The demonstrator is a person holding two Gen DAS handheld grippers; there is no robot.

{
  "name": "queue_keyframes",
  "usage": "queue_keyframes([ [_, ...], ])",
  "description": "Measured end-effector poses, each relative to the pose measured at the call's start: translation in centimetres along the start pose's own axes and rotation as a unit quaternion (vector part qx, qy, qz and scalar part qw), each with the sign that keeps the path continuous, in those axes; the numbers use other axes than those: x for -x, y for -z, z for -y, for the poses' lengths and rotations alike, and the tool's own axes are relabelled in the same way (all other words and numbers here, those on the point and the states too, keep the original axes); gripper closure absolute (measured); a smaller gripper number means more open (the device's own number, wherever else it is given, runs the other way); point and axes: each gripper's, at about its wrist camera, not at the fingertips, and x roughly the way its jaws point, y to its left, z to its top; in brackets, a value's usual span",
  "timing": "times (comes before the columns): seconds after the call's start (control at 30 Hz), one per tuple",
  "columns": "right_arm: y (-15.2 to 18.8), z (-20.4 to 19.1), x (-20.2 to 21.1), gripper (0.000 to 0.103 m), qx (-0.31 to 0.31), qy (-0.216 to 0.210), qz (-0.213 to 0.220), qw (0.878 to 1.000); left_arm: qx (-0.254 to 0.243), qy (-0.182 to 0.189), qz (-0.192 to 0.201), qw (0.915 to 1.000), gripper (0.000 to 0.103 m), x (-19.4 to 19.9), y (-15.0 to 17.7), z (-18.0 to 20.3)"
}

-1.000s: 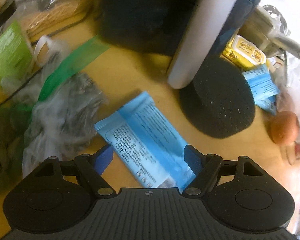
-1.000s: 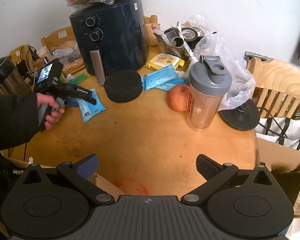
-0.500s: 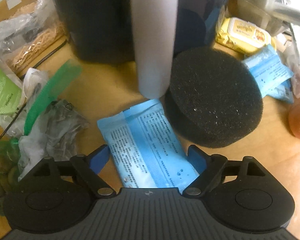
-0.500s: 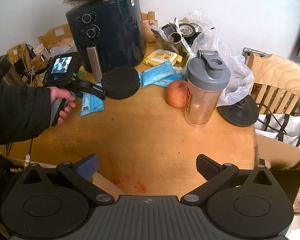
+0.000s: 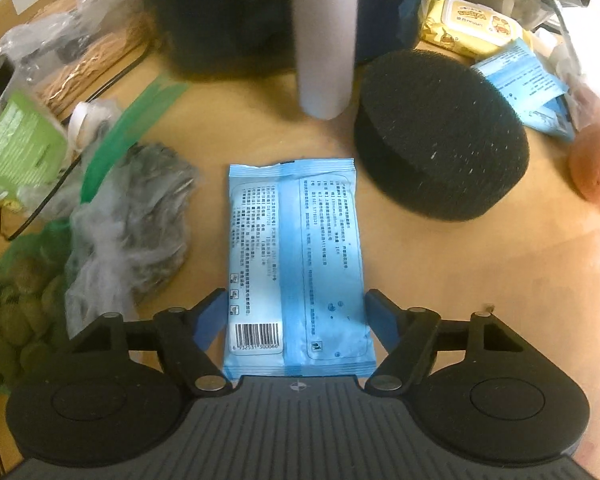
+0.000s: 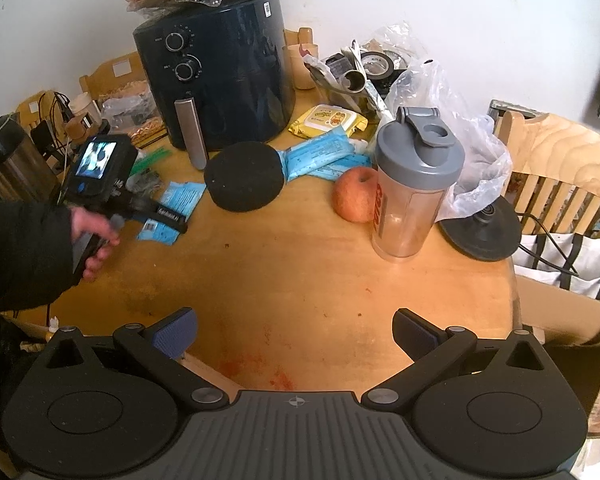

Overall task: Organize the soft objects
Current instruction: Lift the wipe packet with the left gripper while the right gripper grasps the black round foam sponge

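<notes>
The left gripper (image 5: pixel 296 316) straddles a blue wipes pack (image 5: pixel 294 256) lying flat near the wooden table's (image 6: pixel 300 264) left edge, its jaws just closing, fingers beside the pack's sides. Beyond lies a black sponge (image 5: pixel 440 140). The right gripper (image 6: pixel 296 334) hangs wide and empty over the near edge.

Clearance: open table at front, crowded at back

The wooden table (image 6: pixel 300 272) lies bare across its near half — free passage there. At the left, the blue wipes packet (image 5: pixel 296 264) is hemmed in: a crumpled plastic bag (image 5: pixel 128 224) just beside its left edge, a round black sponge (image 5: pixel 440 136) near its far right corner, the air fryer (image 6: pixel 220 76) with its handle behind. At the right, an apple (image 6: pixel 354 194) and shaker bottle (image 6: pixel 414 184) stand touching — more packets behind them.
</notes>
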Motion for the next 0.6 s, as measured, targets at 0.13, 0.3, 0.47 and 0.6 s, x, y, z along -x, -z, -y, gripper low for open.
queue_keyframes([
  [0.13,-0.4,-0.3,-0.4,0.000,0.008,-0.006,0.001,1.000,0.002,-0.003,-0.004,1.0000,0.035,0.4,0.3,-0.6],
  [0.3,-0.8,-0.6,-0.7,0.000,0.021,-0.012,0.002,1.000,0.001,0.006,-0.001,1.0000,0.040,1.4,1.1,-1.2],
  [0.47,-1.0,-0.6,-0.9,0.000,0.027,-0.020,0.001,0.999,0.000,0.014,0.012,0.9998,0.042,2.7,1.7,-1.8],
  [0.6,-1.4,-0.6,-1.1,0.000,0.039,-0.022,0.003,0.999,-0.002,0.020,0.027,0.9994,0.042,4.4,2.1,-2.2],
])
